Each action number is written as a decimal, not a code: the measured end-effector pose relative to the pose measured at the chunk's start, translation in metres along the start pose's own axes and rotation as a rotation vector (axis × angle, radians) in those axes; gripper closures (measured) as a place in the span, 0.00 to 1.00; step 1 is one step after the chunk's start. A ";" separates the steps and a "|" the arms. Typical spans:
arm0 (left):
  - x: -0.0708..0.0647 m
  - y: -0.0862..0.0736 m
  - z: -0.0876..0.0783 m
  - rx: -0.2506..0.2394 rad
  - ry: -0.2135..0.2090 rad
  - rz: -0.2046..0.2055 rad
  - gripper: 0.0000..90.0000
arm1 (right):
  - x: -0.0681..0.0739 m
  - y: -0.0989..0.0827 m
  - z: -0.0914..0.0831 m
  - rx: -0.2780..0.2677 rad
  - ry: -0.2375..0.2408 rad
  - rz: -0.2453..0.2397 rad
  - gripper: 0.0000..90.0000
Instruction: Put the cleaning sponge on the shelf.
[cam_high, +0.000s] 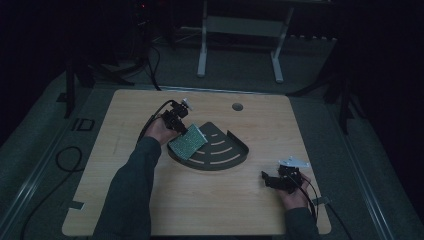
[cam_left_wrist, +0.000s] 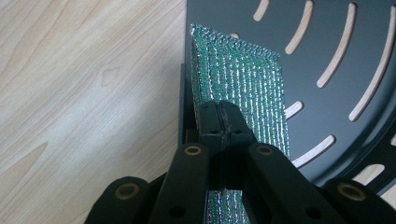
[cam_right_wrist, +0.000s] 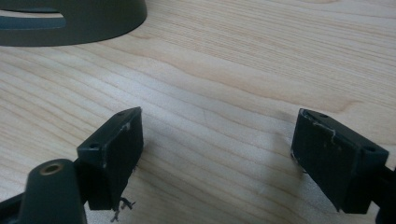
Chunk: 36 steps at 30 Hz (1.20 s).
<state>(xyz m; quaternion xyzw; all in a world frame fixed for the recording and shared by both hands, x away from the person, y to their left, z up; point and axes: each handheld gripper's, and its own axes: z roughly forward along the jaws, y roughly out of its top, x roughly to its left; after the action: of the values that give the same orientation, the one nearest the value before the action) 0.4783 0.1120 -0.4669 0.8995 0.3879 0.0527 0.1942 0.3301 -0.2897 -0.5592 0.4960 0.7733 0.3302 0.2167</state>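
Left gripper (cam_high: 178, 120) pinches the pad (cam_high: 187, 141) — a green, glittery scouring cloth — jaws pressed together on its near edge, seen plainly in the left gripper view (cam_left_wrist: 219, 126). The pad (cam_left_wrist: 243, 84) hangs or rests edge-on over the rack (cam_high: 215, 150), a dark quarter-round tray with curved slots; whether its far end touches the tray floor I cannot tell.

Relative to the rack: the pad sits at its left straight side, close to the corner apex, overlapping the rim there. The pad's long axis runs straight out from the left jaws, across the rack's (cam_left_wrist: 327, 93) left wall and inward toward the slots — so the likely next move is a short push or lower along that same axis into the rack, no turn needed, I'd judge.

Right gripper (cam_high: 280, 179) is well apart from the rack, off its curved front on the right, low over the table (cam_high: 150, 210). Its jaws (cam_right_wrist: 217, 154) are spread wide with nothing between them, just bare wood; the rack's curved wall (cam_right_wrist: 74, 21) shows far ahead at upper left.

Left hand is clearly the nearer one — right is idle, probably waiting.

Risk: the pad is floppy, could fold on the rim.
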 end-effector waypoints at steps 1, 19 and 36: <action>0.000 0.000 0.000 0.000 0.000 0.000 1.00 | 0.000 0.000 0.000 0.000 0.000 0.000 0.18; 0.001 0.002 0.006 0.018 0.035 -0.001 0.99 | 0.000 0.000 0.000 0.000 0.000 0.000 0.18; 0.006 -0.002 -0.001 0.018 0.050 -0.010 0.94 | 0.000 0.000 0.000 0.000 0.000 0.000 0.18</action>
<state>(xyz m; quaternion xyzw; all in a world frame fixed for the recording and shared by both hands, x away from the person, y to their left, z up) 0.4809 0.1178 -0.4673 0.8977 0.3975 0.0707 0.1766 0.3301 -0.2897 -0.5592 0.4961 0.7733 0.3302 0.2166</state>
